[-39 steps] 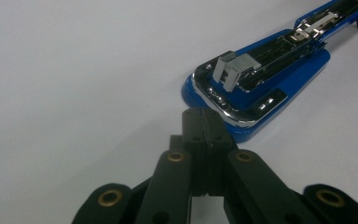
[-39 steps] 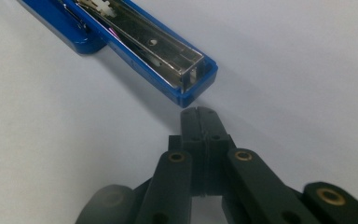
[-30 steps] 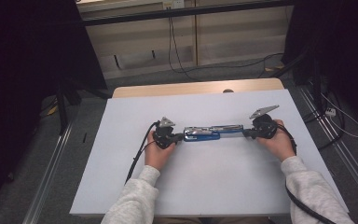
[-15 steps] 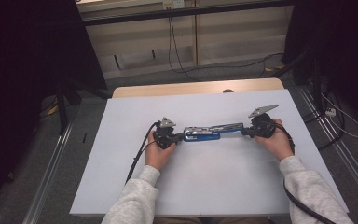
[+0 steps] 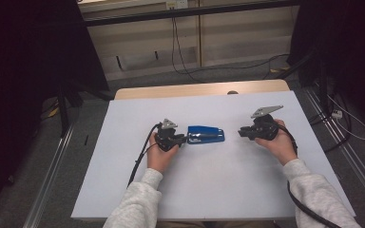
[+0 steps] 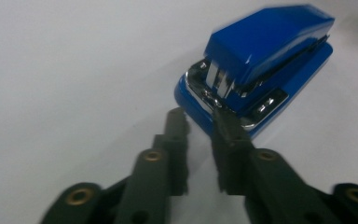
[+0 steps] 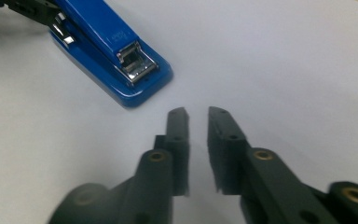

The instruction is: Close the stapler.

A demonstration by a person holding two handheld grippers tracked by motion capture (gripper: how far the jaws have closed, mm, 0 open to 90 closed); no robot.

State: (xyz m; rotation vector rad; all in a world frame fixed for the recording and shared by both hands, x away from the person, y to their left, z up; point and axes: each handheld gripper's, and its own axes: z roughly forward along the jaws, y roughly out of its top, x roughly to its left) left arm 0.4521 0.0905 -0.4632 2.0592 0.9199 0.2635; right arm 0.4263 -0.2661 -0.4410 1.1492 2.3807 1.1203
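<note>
My left gripper [image 6: 199,119] hides the near end of the blue stapler's [image 6: 265,60] base, and I can't tell whether my jaws touch it. The stapler's far corner is cut off at the top right. The lettering on the stapler's top is too small to read.

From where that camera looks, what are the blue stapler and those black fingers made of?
The blue stapler looks like glossy plastic or painted metal: its top throws bright highlights. Its inner parts look like polished chromed metal, mirror-shiny at the hinge and mouth. The left gripper has matte black fingers, probably moulded or printed plastic, with brass-coloured rivets or inserts. The table looks like matte white laminate.
</note>
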